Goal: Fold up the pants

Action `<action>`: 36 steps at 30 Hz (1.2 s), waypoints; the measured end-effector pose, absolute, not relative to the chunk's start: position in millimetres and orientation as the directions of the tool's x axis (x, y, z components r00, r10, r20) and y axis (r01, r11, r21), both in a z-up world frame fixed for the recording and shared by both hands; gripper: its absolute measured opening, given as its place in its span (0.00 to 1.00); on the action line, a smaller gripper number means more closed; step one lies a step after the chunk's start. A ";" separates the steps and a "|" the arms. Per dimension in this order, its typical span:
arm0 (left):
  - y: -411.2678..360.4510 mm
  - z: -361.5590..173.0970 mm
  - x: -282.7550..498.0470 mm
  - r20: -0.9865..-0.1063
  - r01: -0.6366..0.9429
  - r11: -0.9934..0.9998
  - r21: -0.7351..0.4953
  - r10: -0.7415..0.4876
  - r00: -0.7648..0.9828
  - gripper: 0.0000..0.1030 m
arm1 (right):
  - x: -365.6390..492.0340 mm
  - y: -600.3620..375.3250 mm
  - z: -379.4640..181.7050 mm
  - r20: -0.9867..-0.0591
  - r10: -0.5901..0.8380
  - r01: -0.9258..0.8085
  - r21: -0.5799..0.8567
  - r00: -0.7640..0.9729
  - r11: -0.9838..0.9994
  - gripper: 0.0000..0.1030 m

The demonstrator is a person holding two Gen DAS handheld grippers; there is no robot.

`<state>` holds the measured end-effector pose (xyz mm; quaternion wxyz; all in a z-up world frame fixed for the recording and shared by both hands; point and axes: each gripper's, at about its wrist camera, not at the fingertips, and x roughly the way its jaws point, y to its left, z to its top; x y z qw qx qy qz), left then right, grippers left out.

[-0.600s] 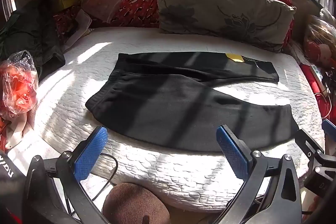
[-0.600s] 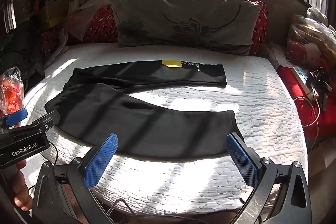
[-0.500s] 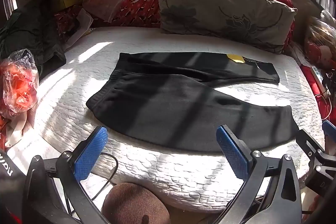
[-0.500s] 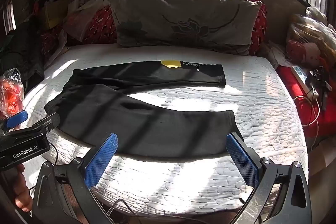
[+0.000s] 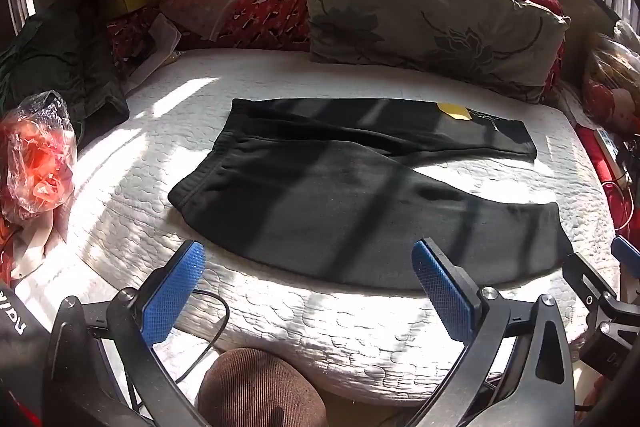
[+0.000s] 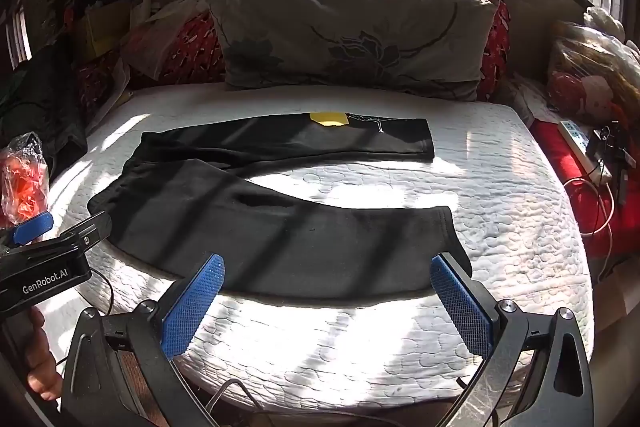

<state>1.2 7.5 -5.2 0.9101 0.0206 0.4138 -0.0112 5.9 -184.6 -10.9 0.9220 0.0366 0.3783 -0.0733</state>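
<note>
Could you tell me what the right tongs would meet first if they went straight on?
Probably the near leg of the black pants, just ahead of the open right tongs; depth is uncertain.

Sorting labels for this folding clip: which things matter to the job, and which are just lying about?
Job:
black fleece pants
left gripper
right gripper
white quilted mattress

Lying about:
grey floral pillow
clear bag of red items
yellow tag
</note>
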 end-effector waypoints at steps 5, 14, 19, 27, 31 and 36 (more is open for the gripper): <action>7.8 -6.9 1.3 -0.757 0.034 0.999 0.028 -0.001 0.654 1.00 | 6.2 -187.2 -13.6 -0.706 -0.098 0.166 0.028 0.701 0.986 1.00; 9.4 -8.9 1.0 -0.759 0.023 0.999 0.033 0.010 0.651 1.00 | 6.1 -189.8 -15.7 -0.710 -0.096 0.174 0.038 0.698 0.984 1.00; 9.5 -8.8 0.8 -0.759 0.022 0.999 0.032 0.009 0.651 1.00 | 5.9 -189.6 -15.8 -0.710 -0.094 0.172 0.038 0.698 0.984 1.00; 7.1 -2.5 -4.0 -0.748 0.024 0.999 0.034 0.010 0.664 1.00 | 4.0 -189.0 -15.1 -0.706 -0.101 0.172 0.031 0.701 0.985 1.00; 5.5 -0.3 -5.0 -0.744 0.028 0.999 0.039 0.010 0.668 1.00 | 3.6 -189.4 -16.1 -0.707 -0.100 0.175 0.035 0.700 0.984 1.00; 5.0 0.0 -5.3 -0.747 0.030 0.999 0.036 0.007 0.665 1.00 | 4.7 -189.6 -17.2 -0.711 -0.099 0.177 0.036 0.696 0.984 1.00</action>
